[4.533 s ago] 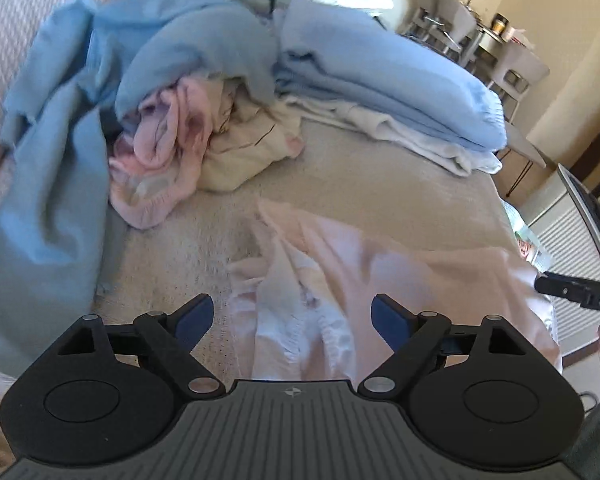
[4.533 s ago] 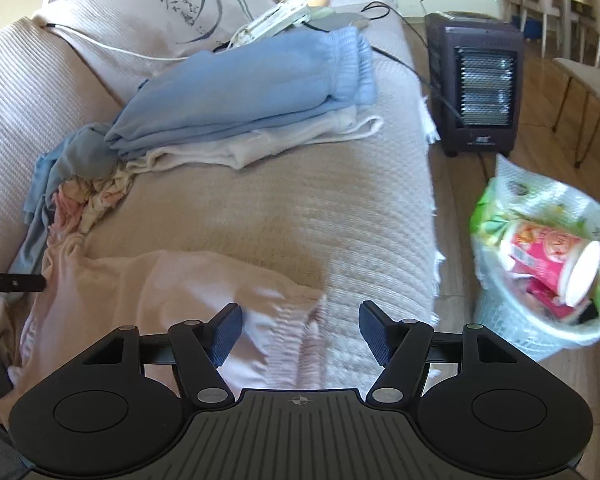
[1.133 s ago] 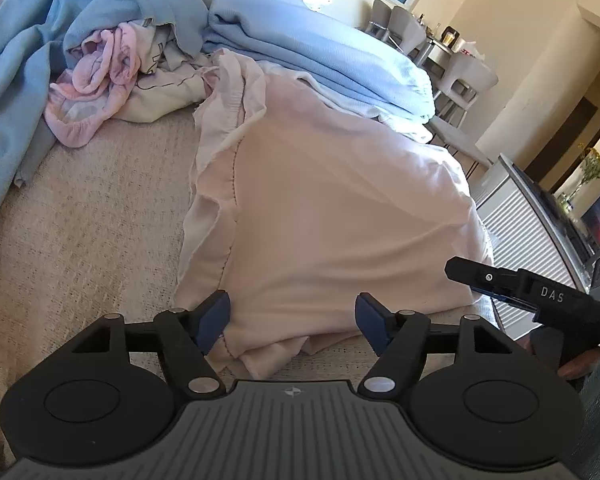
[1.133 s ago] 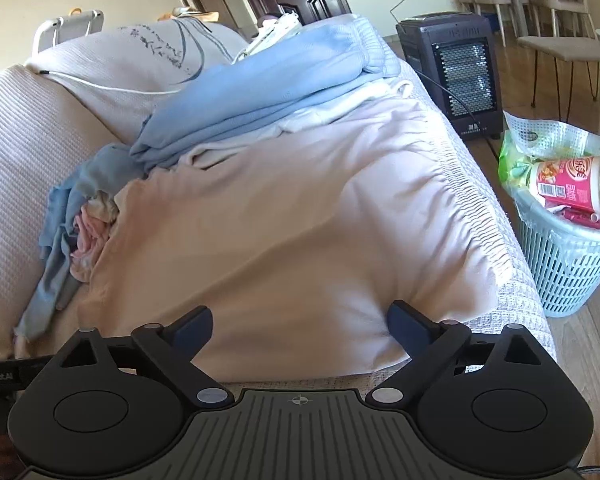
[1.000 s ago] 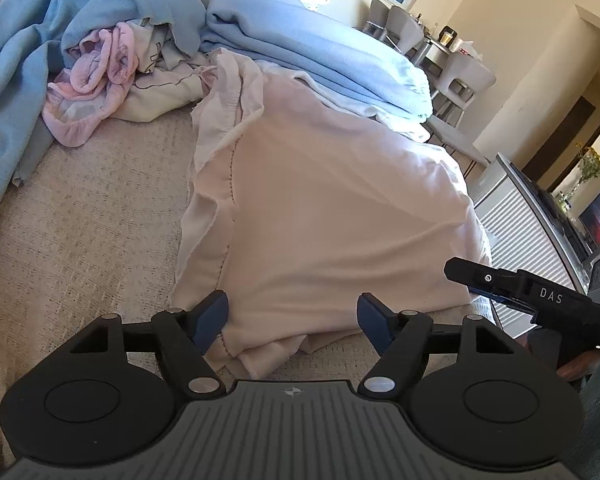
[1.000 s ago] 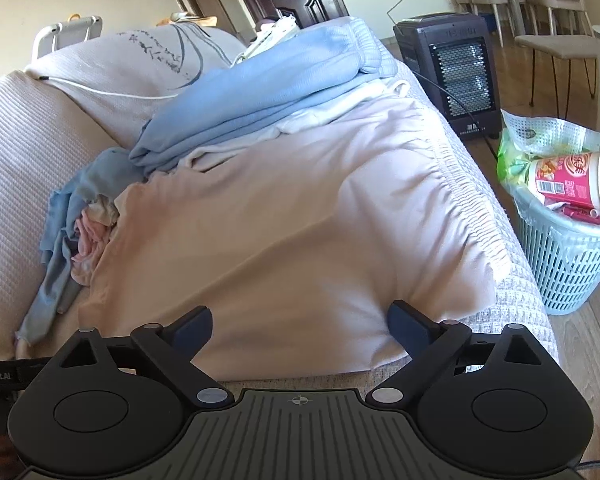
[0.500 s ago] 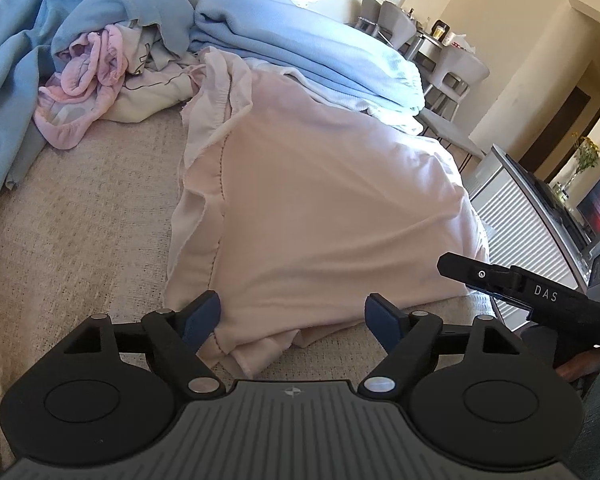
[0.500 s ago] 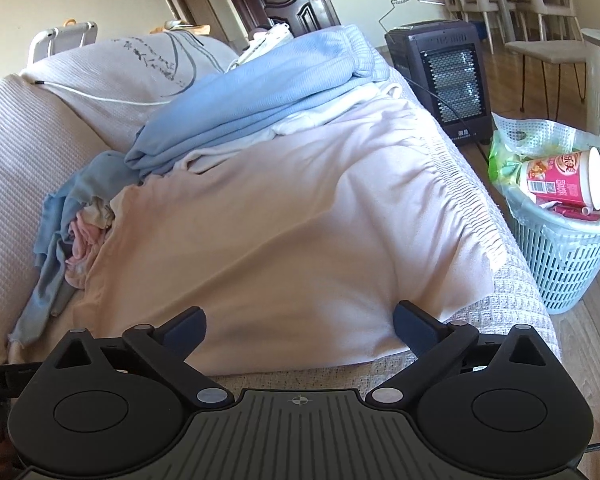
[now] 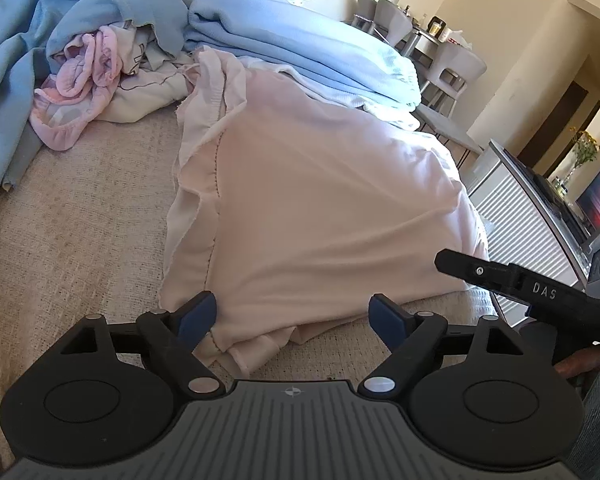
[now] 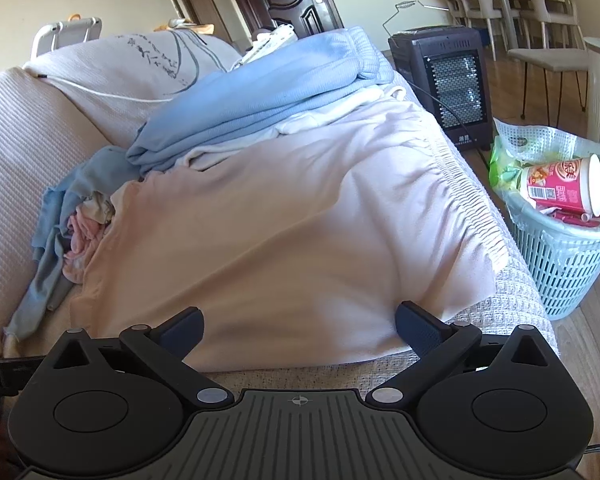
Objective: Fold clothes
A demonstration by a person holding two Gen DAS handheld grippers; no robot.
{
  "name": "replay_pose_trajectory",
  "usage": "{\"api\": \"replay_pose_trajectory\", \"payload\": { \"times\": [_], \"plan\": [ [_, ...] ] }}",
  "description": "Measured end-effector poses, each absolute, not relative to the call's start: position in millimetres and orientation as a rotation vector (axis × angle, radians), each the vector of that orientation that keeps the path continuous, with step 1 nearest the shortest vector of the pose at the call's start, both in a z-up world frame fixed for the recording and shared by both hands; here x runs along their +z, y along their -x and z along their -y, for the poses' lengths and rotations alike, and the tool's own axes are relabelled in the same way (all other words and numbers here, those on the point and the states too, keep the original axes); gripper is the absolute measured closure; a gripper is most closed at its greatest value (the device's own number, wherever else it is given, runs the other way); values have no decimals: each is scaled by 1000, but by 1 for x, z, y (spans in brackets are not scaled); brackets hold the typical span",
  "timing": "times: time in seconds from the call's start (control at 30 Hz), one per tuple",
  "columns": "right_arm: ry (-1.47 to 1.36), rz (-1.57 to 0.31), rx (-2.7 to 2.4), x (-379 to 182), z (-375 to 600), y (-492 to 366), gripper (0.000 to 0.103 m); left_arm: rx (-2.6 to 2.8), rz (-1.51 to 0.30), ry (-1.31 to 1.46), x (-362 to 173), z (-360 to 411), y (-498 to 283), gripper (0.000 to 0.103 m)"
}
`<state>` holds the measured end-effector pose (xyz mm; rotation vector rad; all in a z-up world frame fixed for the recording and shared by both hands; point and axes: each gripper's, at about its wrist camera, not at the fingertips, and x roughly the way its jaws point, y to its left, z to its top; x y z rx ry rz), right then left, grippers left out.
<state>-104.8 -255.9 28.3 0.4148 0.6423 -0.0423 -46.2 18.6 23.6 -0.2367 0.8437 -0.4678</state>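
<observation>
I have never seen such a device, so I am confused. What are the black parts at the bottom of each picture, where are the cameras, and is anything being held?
Each picture comes from a camera mounted on a hand-held gripper, looking forward along its two fingers. The black parts are the left gripper and the right gripper. Both are open and hold nothing. Before them, a pale pink garment lies spread on a beige sofa cover. Behind it sit folded light blue clothes and a crumpled pile of clothes. The right view also shows a waste basket and a heater on the floor.
</observation>
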Motion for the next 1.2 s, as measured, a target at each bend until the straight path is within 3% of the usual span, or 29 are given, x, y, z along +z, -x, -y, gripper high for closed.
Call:
{"api": "replay_pose_trajectory", "payload": {
  "times": [1.2],
  "plan": [
    [-369,-651,-49,28,248,102,0,-409,-847,245,22,-22,49,14]
  ]
}}
